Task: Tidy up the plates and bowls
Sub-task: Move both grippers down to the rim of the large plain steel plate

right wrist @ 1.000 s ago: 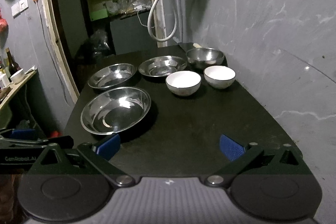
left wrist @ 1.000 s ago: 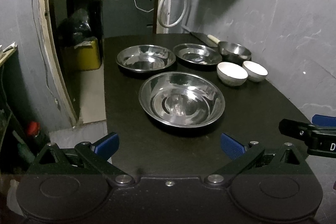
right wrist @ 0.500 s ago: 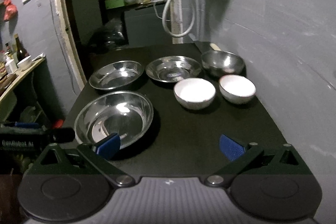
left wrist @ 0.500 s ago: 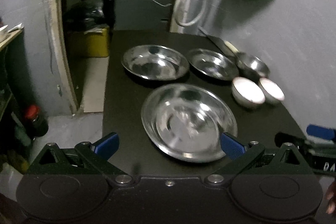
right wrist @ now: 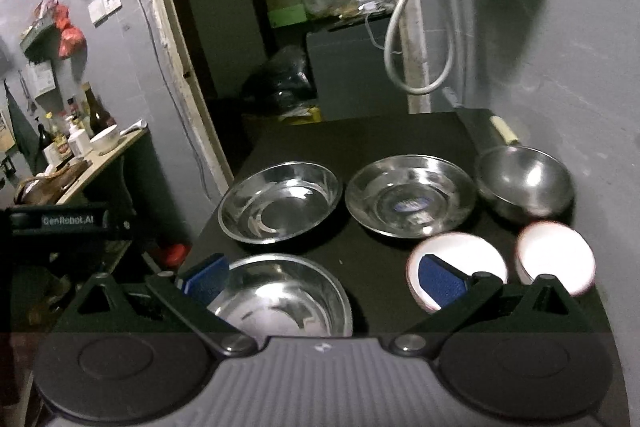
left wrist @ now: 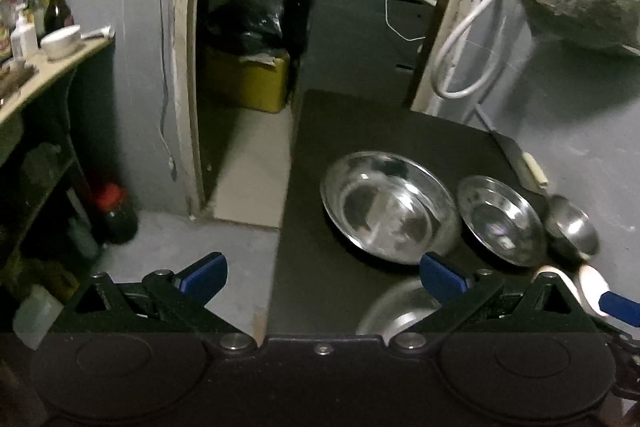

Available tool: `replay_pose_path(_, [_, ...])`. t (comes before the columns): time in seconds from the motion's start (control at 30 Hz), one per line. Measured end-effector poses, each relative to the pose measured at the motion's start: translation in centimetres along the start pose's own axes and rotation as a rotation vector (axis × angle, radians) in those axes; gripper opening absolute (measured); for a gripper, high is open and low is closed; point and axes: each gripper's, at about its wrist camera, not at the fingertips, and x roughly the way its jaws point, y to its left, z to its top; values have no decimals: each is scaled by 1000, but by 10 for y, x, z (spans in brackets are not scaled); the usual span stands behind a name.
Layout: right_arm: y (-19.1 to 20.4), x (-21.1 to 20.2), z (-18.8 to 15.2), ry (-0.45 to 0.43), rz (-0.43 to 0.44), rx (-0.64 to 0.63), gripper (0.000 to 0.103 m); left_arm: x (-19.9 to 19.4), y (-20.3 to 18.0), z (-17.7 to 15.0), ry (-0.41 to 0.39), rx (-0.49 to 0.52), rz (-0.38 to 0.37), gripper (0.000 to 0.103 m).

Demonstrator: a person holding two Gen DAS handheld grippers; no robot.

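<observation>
On black table (right wrist: pixel 400 135), three steel plates and steel bowl (right wrist: pixel 524 183) all empty, two white bowls (right wrist: pixel 456 259) empty at 3 o'clock of nearest steel plate (right wrist: pixel 280 299), right gripper (right wrist: pixel 320 281) jaws apart over that plate, left gripper (left wrist: pixel 320 277) jaws apart, holding nothing, plates at its 2 o'clock.

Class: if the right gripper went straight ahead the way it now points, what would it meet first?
Probably the near steel plate: the open right gripper has one fingertip over its rim. Height above it is unclear, so it might pass over.
</observation>
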Motion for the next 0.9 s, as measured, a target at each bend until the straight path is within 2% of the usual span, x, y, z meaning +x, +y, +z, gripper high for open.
replay_pose_path(0.17, [0,36,11,35,-14,76,103,36,3,27,42,57,-25,102])
replay_pose_path(0.37, [2,73,18,66,-41,167,103,93,5,53,81,154,-106,102])
replay_pose_path(0.5, [4,101,26,93,-41,193,103,128,3,63,121,209,-153,102])
replay_pose_path(0.7, [7,130,25,117,-73,260,103,161,4,70,164,239,-236,102])
replay_pose_path(0.8, [10,140,23,124,-81,283,98,171,5,71,186,249,-249,101])
replay_pose_path(0.9, [12,148,22,132,-86,299,92,177,9,73,200,252,-251,96])
